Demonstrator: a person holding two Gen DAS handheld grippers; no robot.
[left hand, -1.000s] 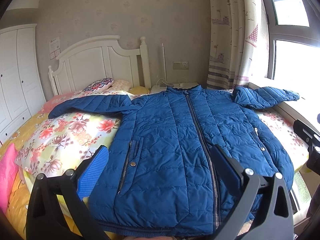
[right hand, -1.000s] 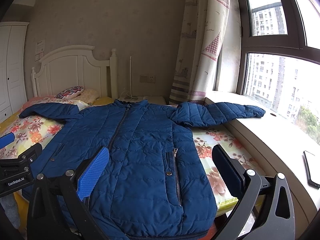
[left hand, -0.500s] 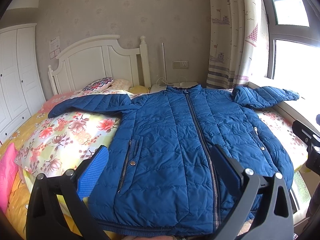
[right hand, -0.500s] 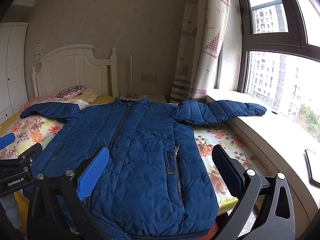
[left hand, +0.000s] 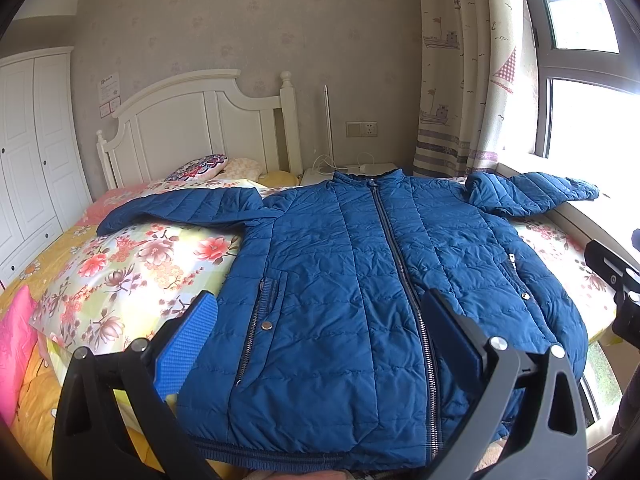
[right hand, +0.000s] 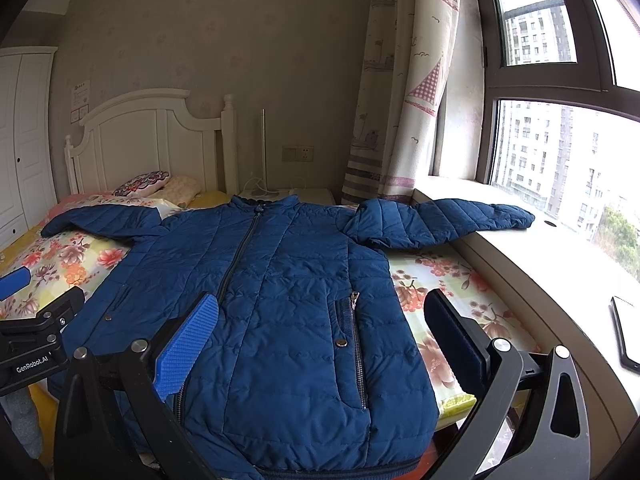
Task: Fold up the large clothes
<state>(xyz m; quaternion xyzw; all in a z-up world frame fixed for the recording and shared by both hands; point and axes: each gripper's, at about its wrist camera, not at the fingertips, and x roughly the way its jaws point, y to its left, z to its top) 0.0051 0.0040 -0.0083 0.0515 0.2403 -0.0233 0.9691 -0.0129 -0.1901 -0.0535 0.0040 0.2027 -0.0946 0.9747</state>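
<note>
A blue quilted jacket point(left hand: 360, 280) point(right hand: 280, 280) lies flat and zipped on the bed, front up, collar toward the headboard. Its left sleeve point(left hand: 180, 208) stretches over the floral quilt; its right sleeve point(right hand: 440, 222) reaches onto the window sill. My left gripper point(left hand: 320, 320) hovers open above the hem, over the zipper and left pocket. My right gripper point(right hand: 324, 320) hovers open above the jacket's right pocket side. Nothing sits between either pair of fingers. The left gripper's body point(right hand: 32, 344) shows at the left edge of the right wrist view.
A floral quilt point(left hand: 132, 264) covers the bed, with a white headboard point(left hand: 200, 120) and pillows point(left hand: 200, 166) behind. A window sill point(right hand: 540, 264) runs along the right, holding a dark phone point(right hand: 628, 332). Curtain point(right hand: 400, 120), white wardrobe point(left hand: 32, 152), pink cushion point(left hand: 14, 344).
Both views shift only slightly; the jacket lies unchanged and both grippers stay open above its hem.
</note>
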